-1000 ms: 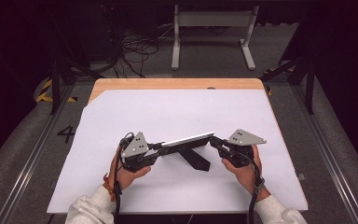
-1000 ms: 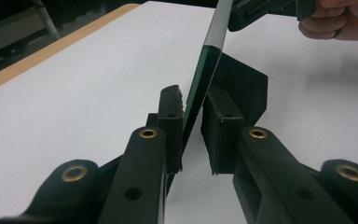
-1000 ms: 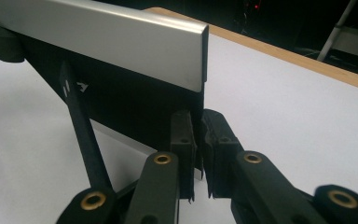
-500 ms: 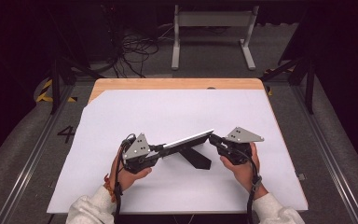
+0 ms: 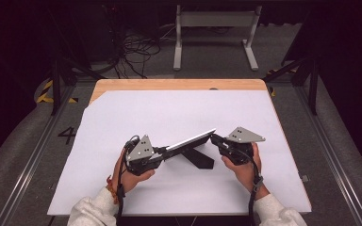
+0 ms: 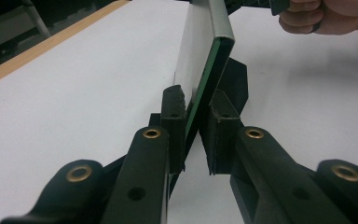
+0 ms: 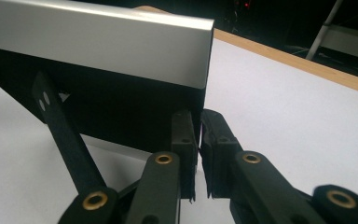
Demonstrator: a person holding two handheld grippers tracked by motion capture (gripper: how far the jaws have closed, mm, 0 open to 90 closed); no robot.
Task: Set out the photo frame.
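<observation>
A flat picture frame (image 5: 188, 141) with a silver rim is held tilted above the white table, between my two grippers. Its black fold-out stand (image 5: 199, 159) reaches down to the sheet. My left gripper (image 5: 162, 151) is shut on the frame's left end. In the left gripper view the pads (image 6: 173, 112) press both faces of the frame (image 6: 205, 60). My right gripper (image 5: 215, 139) is shut on the right end. In the right gripper view the jaws (image 7: 199, 126) pinch the frame (image 7: 98, 42) at its corner, with the stand's leg (image 7: 60, 126) to the left.
A white sheet (image 5: 169, 108) covers the table, and a strip of wood (image 5: 179, 84) shows along the far edge. Beyond it on the floor are a grey metal stand (image 5: 214, 28) and loose cables (image 5: 136, 52). The other hand (image 6: 326, 16) shows in the left gripper view.
</observation>
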